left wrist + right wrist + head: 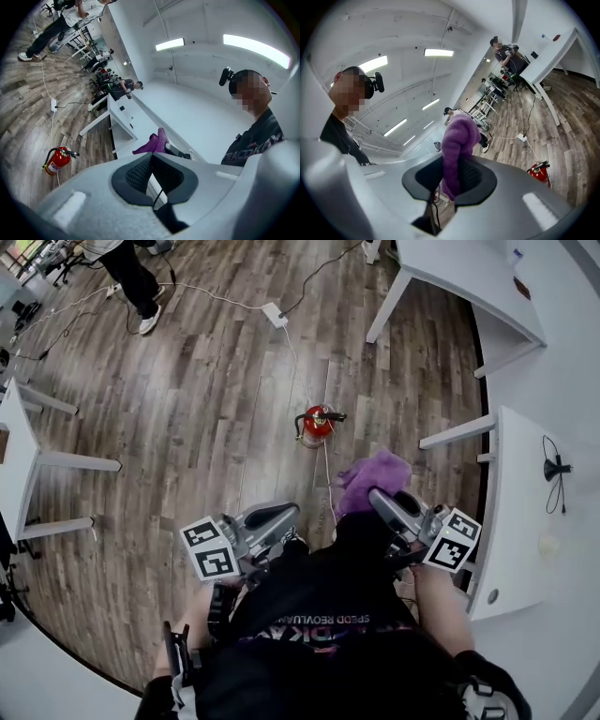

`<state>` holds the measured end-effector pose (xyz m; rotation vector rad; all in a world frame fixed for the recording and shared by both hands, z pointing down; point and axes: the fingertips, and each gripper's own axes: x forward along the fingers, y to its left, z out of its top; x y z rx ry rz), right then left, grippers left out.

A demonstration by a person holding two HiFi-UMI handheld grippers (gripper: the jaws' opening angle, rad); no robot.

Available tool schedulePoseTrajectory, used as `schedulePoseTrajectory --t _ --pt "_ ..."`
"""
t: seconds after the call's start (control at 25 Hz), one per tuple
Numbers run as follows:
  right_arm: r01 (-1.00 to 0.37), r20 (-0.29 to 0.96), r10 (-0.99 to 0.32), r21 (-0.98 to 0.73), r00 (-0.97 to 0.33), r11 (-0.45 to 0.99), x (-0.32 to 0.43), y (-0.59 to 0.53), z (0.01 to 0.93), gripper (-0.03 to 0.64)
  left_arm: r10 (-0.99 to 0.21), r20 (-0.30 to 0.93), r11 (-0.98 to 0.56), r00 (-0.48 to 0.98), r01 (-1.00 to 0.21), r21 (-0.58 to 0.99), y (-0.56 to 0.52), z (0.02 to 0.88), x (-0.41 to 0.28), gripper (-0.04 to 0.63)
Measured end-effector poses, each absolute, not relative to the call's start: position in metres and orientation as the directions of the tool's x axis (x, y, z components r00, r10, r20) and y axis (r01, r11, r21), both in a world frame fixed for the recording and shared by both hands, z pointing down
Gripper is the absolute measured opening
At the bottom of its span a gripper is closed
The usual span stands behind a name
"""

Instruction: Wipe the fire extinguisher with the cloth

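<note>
Right gripper (381, 499) clamped on the cloth (375, 472), left gripper (285, 515) shut, empty; fire extinguisher (317, 423) stands ahead, between them.

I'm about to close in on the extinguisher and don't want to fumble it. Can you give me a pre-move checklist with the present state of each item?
1. Cloth secured: the purple cloth is clamped in the right gripper. Ok.
2. Left gripper free: shut, with nothing between its jaws. Ok.
3. Target in sight: the red fire extinguisher stands on the wood floor ahead. Ok.
4. Cloth on target: both grippers are well short of it. Not ok.
5. Clear approach: a white cable crosses the floor between you and the extinguisher. Not ok.
6. Which parts of the extinguisher need wiping: too small to judge. Cannot tell.
</note>
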<state>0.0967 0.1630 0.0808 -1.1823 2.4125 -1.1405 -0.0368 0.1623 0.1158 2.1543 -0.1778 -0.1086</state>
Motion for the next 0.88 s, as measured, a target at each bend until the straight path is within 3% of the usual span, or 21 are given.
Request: schedulePoseTrajectory --t 0.44,0.68,0.88 --pt "-0.463 0.188 -0.513 -0.742 -0.838 0.484 0.157 0.054 0.114 0.067 -0.465 0.020 -0.489 0.885 -0.276 0.827 0.091 0.131 0.014 -0.003" --pt "-0.453 0.265 -0.400 -0.731 -0.877 0.510 0.197 -0.001 0.160 0.067 -0.519 0.056 -0.418 0.853 -0.311 0.854 0.071 0.159 0.071 -0.003" --pt "-0.509 0.399 -0.317 -0.691 -0.861 0.514 0.218 -0.028 0.228 0.067 -0.517 0.081 -0.365 0.852 -0.305 0.879 0.065 0.196 0.102 -0.003"
